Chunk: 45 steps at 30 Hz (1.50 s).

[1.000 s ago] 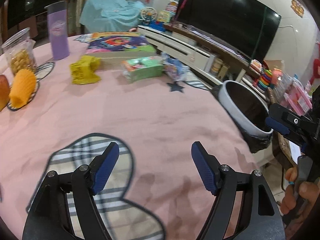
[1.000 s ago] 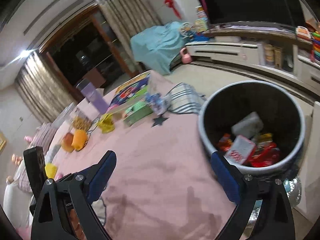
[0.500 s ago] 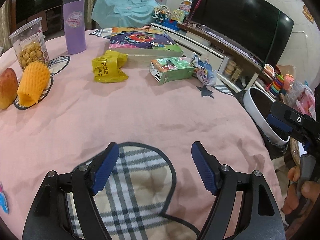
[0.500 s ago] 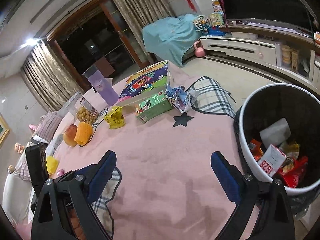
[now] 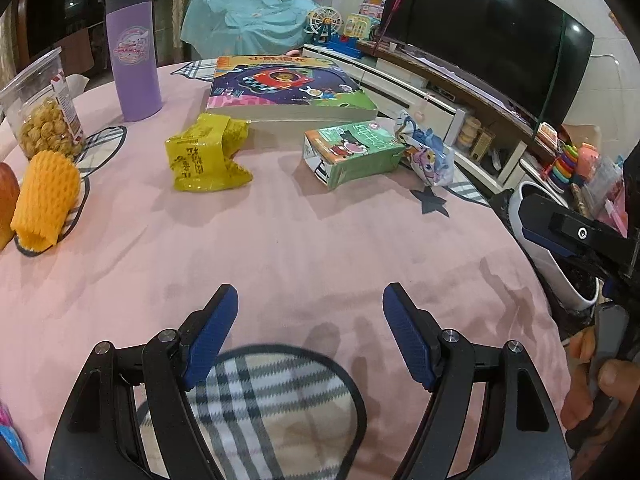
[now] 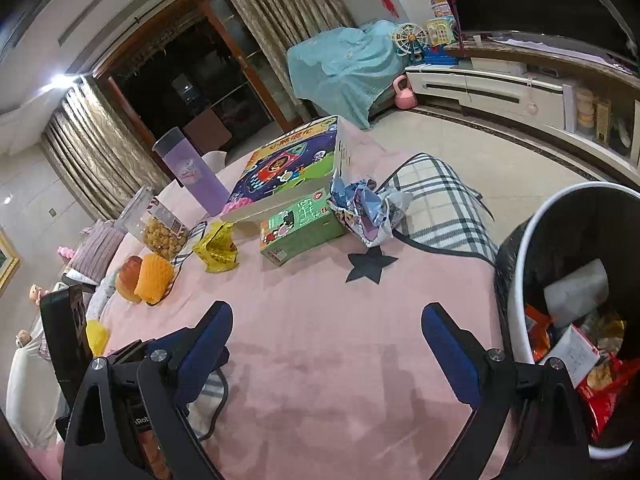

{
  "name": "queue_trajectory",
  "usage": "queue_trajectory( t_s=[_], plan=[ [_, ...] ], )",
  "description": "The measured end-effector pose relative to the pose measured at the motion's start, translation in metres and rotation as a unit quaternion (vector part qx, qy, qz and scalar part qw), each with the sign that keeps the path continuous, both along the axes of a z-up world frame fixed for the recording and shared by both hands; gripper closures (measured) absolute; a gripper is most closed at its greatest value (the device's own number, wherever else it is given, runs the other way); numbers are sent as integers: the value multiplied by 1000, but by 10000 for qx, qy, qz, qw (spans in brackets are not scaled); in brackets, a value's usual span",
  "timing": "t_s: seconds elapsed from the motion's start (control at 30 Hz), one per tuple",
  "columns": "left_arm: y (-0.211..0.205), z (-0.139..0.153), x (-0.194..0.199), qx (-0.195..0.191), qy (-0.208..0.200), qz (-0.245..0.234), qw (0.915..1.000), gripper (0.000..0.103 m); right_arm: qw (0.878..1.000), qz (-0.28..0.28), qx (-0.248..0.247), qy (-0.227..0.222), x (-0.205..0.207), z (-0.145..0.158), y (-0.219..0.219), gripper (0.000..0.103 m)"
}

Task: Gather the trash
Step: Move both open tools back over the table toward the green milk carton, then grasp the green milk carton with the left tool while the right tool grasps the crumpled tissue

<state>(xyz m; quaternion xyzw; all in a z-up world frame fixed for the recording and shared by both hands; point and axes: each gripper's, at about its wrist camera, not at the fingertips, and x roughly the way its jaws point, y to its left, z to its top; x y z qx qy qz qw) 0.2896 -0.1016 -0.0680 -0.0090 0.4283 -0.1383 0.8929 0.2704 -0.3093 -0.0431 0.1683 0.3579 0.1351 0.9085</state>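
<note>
Swinging both tongs off the bin [image 6: 516, 264] back over the bench [image 5: 320, 248], so that drop's done. Left tongs [image 5: 310, 334] and right tongs [image 6: 326, 346] gape empty, angled down. Beyond them, left of the bin: green carton [image 5: 354, 152], crumpled wrapper [image 5: 430, 156], yellow bag [image 5: 206, 154].

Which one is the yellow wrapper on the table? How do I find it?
Start at the big picture book lying flat on the pink tablecloth. Just off its near left corner lies the yellow wrapper. Unlike the boxy green carton on its right, it is crumpled, shiny and bright yellow.
</note>
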Motion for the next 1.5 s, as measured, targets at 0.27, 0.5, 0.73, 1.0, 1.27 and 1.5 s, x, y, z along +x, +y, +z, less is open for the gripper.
queue_trajectory(
  t_s=[0.27, 0.5, 0.73, 1.0, 1.27, 1.5],
  plan=[
    [-8, -1, 28, 134, -17, -73, 9999, 26, 10000, 35, -18, -14, 24, -2, -3, 7],
    [-15, -5, 57, 249, -31, -153, 9996, 26, 10000, -35, -68, 13, 50, -6, -7, 7],
    [-23, -9, 83, 234, 7, -209, 9995, 26, 9999, -126, -55, -17, 67, -8, -11, 12],
    [-34, -15, 101, 394, 23, -353, 9986, 25, 9991, -209, 127, 354, 95, -22, -16, 29],
    [-44, -13, 112, 196, -116, -487, 9986, 24, 9976, -191, 378, 545, 106, -34, -22, 64],
    [-56, -10, 110, 95, -215, -930, 9954, 75, 9977, -170, 452, 469, 100, -30, -24, 82]
  ],
)
